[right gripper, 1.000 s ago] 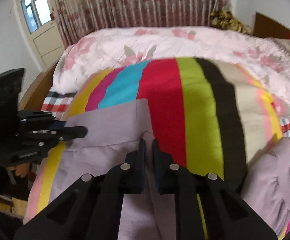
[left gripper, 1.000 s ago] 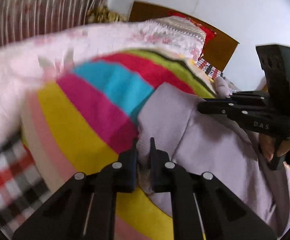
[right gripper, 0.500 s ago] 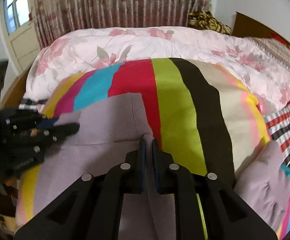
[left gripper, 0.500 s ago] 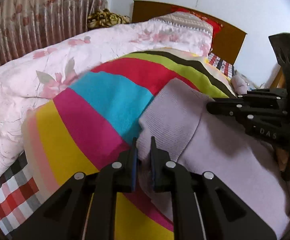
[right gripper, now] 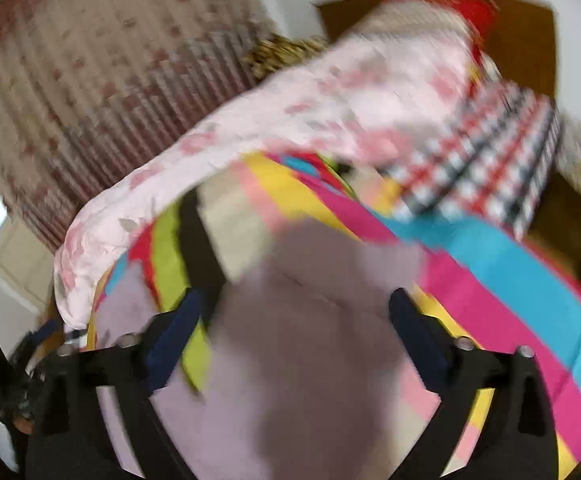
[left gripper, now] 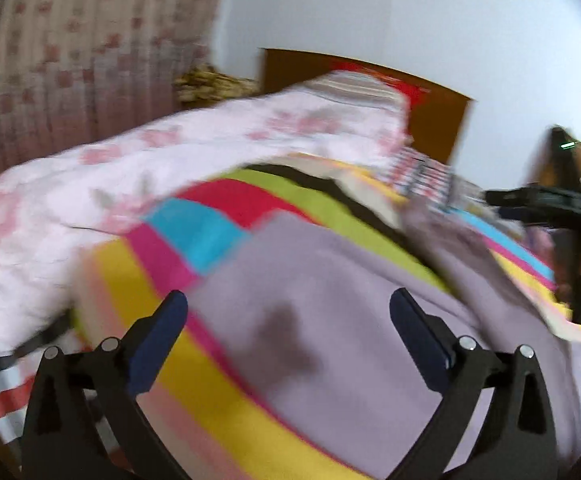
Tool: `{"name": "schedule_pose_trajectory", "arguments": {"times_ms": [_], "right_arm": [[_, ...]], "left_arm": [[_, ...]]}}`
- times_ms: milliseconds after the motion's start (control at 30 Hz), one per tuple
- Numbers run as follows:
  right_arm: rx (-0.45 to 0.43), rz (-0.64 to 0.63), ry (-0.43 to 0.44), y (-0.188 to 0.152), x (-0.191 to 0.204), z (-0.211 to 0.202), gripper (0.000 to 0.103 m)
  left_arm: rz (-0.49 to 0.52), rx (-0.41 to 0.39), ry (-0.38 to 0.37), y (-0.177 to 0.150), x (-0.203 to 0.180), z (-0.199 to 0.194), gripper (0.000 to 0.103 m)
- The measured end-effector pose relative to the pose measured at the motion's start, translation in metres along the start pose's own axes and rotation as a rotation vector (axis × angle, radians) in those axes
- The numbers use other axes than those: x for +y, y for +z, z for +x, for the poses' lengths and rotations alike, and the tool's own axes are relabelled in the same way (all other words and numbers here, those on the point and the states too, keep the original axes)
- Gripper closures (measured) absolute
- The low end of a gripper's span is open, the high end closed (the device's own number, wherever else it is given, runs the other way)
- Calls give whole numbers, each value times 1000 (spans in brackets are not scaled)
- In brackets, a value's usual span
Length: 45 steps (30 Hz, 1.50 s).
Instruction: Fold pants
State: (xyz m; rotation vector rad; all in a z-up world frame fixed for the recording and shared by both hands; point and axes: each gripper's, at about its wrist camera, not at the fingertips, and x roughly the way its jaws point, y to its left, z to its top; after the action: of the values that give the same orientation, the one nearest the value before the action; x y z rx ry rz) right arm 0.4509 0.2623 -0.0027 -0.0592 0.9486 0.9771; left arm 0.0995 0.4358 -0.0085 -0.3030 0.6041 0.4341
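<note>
Mid-fold: the lilac knitted pants [left gripper: 330, 320] lie doubled on the striped multicoloured bed blanket [left gripper: 218, 392], a further portion at 2 o'clock unfolded, while left gripper [left gripper: 288, 336] and right gripper [right gripper: 296, 334] fingers are opening wide, gripping nothing.

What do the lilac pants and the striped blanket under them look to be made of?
Pants: soft matte knit, probably cotton or fleece; they drape limply with no sheen, though blur hides the weave. Blanket: plush matte fabric in bold stripes, maybe fleece; it is too blurred to be sure.
</note>
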Motion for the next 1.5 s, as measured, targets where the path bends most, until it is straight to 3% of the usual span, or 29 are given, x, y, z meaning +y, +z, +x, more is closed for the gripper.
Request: {"name": "schedule_pose_trajectory", "arguments": {"times_ms": [100,200,267,333,500,667,800,900,967,1033,1233,1400,1467,1500], "right_arm": [[52,65,-43,-20,-33,9,26],[116,80,-49,-34,-39,28,35],[106,37,-53,-36,-32,31,74],[76,16,-86,-36,-19,27,87],[-61,-92,1,-24,39,-17,88],[-111,-272,122,-22,144,-42,88],[-33,-391,203,-42,226,-20,87],[94,-460,209,-74,272,20,86],[160,-476,211,-86,281,42,86],[197,-425,266,-87,274,54,86],[155,-317,363,-66,252,36,86],[130,-360,331,-56,257,28,86],[95,-397,236,-48,242,29,84],[100,-389,203,-44,231,34,76]], "left_arm": [[23,48,-68,-10,-26,13,2],[50,163,-79,-27,-41,41,2],[52,235,-74,-40,-39,61,2],[72,218,-75,-48,-38,61,2],[-100,133,-116,-38,-5,30,2],[-305,94,-210,-36,36,11,2],[-402,97,-188,-49,54,5,2],[-474,73,-137,-66,72,-8,2],[-506,75,-120,-76,84,-14,2],[-518,94,-106,-84,95,-17,2],[-527,87,-73,-92,115,-26,2],[-546,76,-144,-85,109,-21,2],[-514,66,-182,-76,100,-23,2],[-503,60,-210,-71,96,-22,2]]}}
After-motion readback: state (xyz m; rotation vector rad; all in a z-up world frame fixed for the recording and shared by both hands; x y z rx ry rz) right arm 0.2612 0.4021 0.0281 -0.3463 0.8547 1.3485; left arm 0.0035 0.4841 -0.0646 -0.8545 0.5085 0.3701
